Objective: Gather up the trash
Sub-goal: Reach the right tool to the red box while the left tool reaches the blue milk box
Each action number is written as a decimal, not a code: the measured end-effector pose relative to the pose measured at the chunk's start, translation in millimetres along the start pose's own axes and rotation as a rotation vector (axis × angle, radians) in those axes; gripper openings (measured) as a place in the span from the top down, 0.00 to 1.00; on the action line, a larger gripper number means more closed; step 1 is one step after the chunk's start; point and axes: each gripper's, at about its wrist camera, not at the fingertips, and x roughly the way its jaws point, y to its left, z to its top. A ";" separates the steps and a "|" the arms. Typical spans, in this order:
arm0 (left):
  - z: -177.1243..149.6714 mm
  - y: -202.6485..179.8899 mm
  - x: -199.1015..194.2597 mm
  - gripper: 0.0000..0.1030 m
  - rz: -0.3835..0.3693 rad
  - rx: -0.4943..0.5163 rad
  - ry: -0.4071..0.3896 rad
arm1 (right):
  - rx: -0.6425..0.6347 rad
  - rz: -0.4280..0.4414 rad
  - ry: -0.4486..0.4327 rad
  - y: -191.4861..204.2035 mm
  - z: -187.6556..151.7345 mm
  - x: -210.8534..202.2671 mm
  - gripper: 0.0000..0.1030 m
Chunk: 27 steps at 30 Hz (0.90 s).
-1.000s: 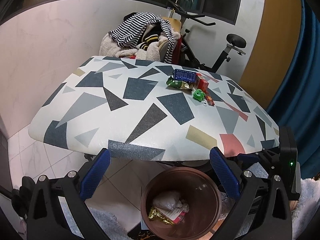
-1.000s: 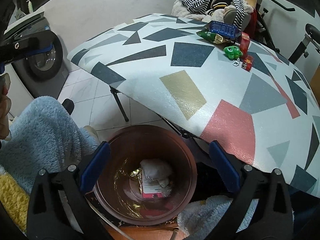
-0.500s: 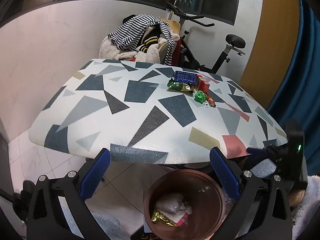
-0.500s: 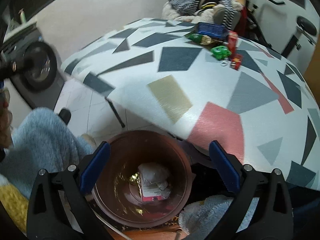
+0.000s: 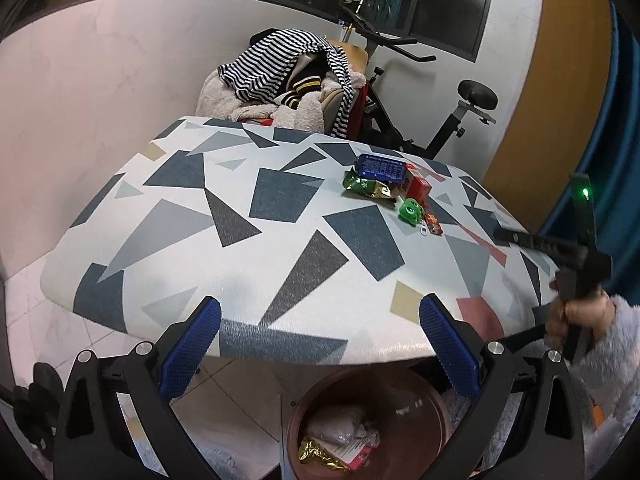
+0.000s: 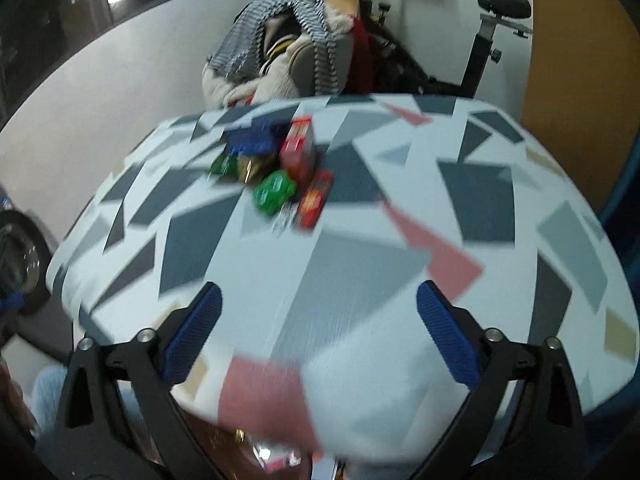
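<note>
Right wrist view shows your right gripper (image 6: 318, 332), fingers empty and closing, with the red wrapper (image 6: 315, 200) straight ahead, lying lengthwise.

Two views, each looking forward and down past its own claw. Left view: low by the near edge of the worktop (image 5: 280, 264), facing across it to the far wall, with the bin (image 5: 432, 404) close below and the right claw (image 5: 516, 236) seen at the right side. Right view: blurry, a bit nearer the little pile of trash (image 6: 280, 176). Both share the patterned worktop, the trash pile (image 5: 388, 188) and the exercise bike (image 5: 460, 120) behind.
</note>
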 end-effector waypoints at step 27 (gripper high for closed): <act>72.3 9.5 98.0 0.06 -0.101 -0.033 0.072 | 0.153 0.144 0.091 -11.5 111.9 124.7 0.74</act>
